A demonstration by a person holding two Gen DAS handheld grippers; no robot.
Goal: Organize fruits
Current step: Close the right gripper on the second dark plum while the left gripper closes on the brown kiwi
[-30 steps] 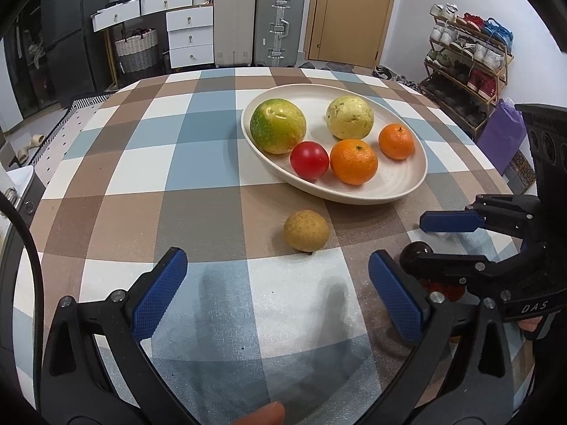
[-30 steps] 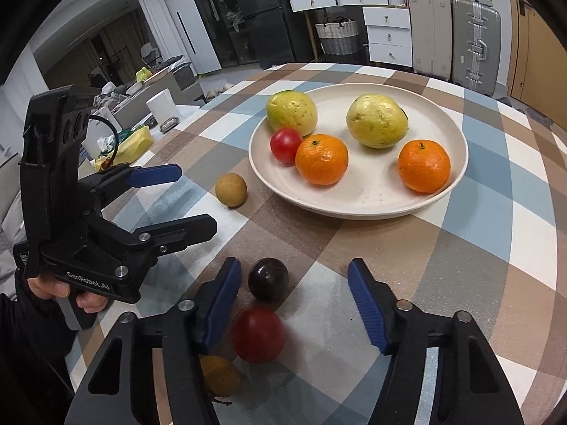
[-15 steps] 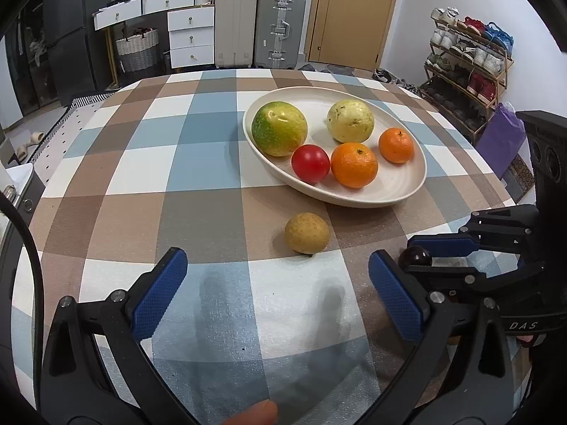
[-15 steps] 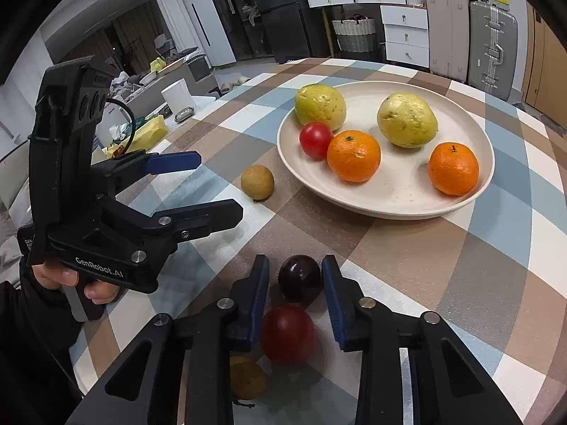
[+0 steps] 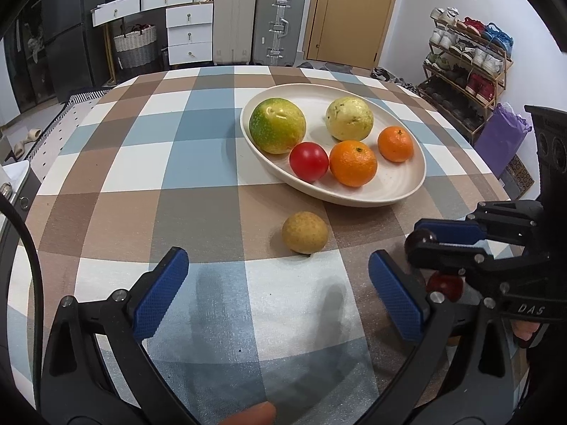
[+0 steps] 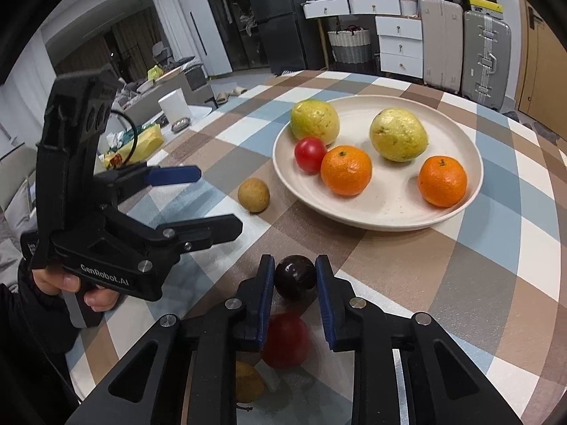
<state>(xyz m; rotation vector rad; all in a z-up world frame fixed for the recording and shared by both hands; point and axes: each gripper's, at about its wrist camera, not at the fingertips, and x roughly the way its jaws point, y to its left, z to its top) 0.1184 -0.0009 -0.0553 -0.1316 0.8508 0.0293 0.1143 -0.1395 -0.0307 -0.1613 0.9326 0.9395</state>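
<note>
A cream plate (image 6: 386, 216) holds two yellow-green fruits, a red tomato (image 6: 310, 154) and two oranges. It also shows in the left wrist view (image 5: 407, 184). My right gripper (image 6: 295, 276) is shut on a small dark plum (image 6: 295, 277) just above the checked cloth; the plum peeks out in the left wrist view (image 5: 420, 239). A red fruit (image 6: 285, 340) and a small tan fruit (image 6: 248, 382) lie under that gripper. A tan round fruit (image 5: 304, 232) lies in front of the plate. My left gripper (image 5: 278, 294) is open and empty, a little short of it.
The round table (image 5: 198, 134) carries a checked cloth. Behind it stand suitcases (image 5: 280, 24), white drawers and a door. A shoe rack (image 5: 464, 67) is at the right. A side table with clutter (image 6: 141, 138) lies past the table's left edge.
My right gripper closed on the dark plum, which now sits pinched between its pads. My left gripper stayed open and hardly moved.
</note>
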